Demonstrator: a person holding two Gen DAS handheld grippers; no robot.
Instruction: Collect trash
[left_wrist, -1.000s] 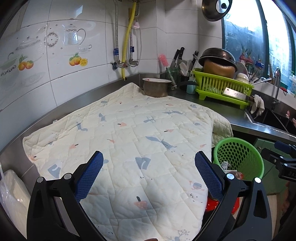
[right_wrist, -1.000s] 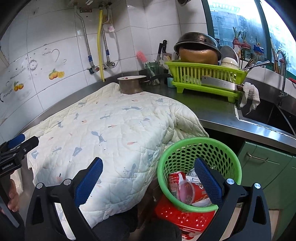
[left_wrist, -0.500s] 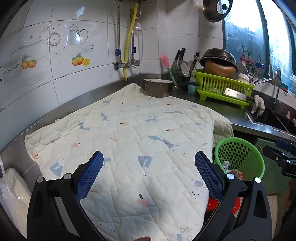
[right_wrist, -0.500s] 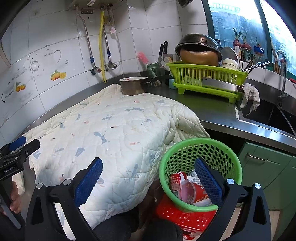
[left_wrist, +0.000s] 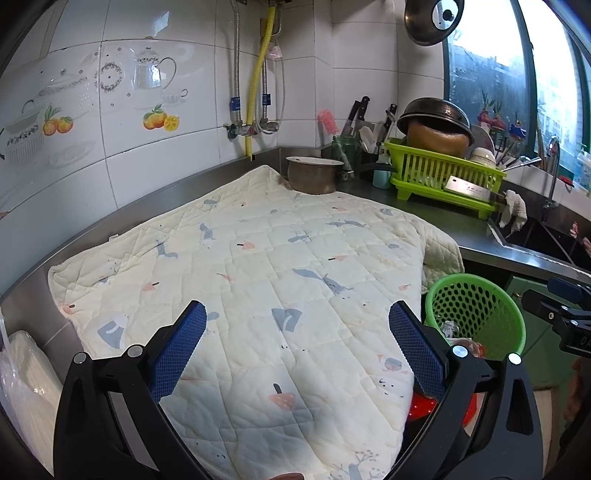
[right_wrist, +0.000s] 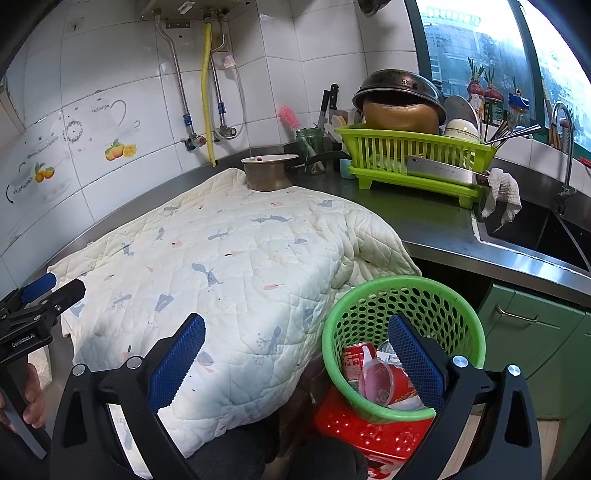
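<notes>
Right wrist view: right gripper (right_wrist: 295, 358) hovering with jaws spread wide, gripping nothing, touching nothing, blue pads framing the near edge of the quilted cloth (right_wrist: 221, 258) and the rim of the green basket (right_wrist: 404, 291). Sitting just beside the cloth's overhanging edge on a red stool (right_wrist: 354, 435), the basket already holding trash: a red can (right_wrist: 356, 360), a clear plastic cup (right_wrist: 376, 380), and crumpled wrappers. Left wrist view: left gripper (left_wrist: 297, 350) likewise hanging spread wide and empty above the cloth, with the basket showing at its right. Judging the step in hand: scanning for remaining trash, or finishing, since no loose trash is showing on the cloth in either view. Judging the next move: locating any leftover item, lowering an open gripper over it, closing on it, then carrying it over the basket mouth; failing that, withdrawing. Further out, resting on the steel counter (right_wrist: 436, 225): a small metal pot (right_wrist: 269, 173) touching the cloth's far edge, then a green dish rack (right_wrist: 413, 158) beside the sink.
</notes>
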